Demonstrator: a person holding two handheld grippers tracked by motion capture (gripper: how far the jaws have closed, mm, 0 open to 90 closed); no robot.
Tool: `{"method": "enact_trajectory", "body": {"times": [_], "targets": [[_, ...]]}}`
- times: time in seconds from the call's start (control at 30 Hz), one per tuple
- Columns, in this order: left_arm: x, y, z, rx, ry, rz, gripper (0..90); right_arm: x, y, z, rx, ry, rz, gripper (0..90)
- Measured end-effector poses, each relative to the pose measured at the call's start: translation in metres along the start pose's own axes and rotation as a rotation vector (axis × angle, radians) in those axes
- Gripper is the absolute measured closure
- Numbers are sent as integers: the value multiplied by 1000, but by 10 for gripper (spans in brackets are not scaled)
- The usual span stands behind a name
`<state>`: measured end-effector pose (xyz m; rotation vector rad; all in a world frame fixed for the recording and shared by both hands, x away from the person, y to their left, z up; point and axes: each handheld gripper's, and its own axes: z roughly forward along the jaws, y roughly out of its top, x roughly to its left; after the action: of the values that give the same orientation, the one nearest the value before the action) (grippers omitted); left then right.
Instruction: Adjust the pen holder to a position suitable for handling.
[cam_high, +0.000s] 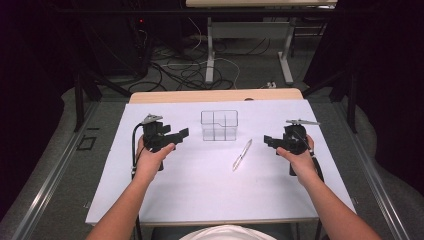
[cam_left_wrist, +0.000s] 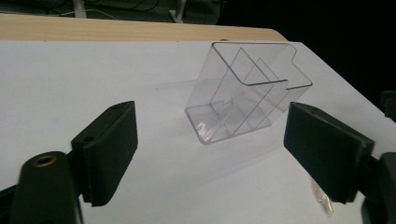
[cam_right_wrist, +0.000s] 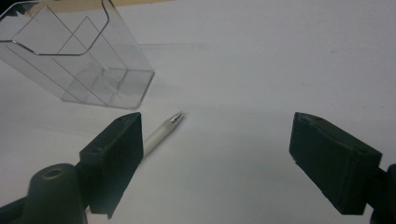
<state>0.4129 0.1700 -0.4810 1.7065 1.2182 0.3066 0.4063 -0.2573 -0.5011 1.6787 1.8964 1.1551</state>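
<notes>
A clear plastic organizer box (cam_high: 219, 125) with several compartments stands upright at the back middle of the white sheet (cam_high: 200, 190). A white pen (cam_high: 242, 154) lies slantwise just in front of it, to the right. My left gripper (cam_high: 181, 135) is held left of the box, pointing toward it, jaws open with nothing between them. In the left gripper view the box (cam_left_wrist: 243, 93) stands ahead of the open left gripper (cam_left_wrist: 212, 128). My right gripper (cam_high: 269, 141) is right of the pen, open and empty. In the right gripper view the pen (cam_right_wrist: 161, 133) passes behind the left jaw of the right gripper (cam_right_wrist: 217, 137), and the box (cam_right_wrist: 79, 60) is at upper left.
The white sheet covers a wooden table (cam_high: 215, 96) whose bare strip shows at the back edge. Beyond it are a dark floor with cables (cam_high: 185, 70) and the legs of another table (cam_high: 210, 50). Black frame posts (cam_high: 79, 100) stand at both sides.
</notes>
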Motion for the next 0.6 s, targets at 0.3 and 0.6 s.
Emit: {"method": "enact_trajectory", "body": {"times": [0.3,0.6], "targets": [[9,-9,-5,1,54,-20,50,24,17,12,130,47,102,218],[16,-18,-3,23,110,-1,2,39,19,27,220,28,101,299]]}}
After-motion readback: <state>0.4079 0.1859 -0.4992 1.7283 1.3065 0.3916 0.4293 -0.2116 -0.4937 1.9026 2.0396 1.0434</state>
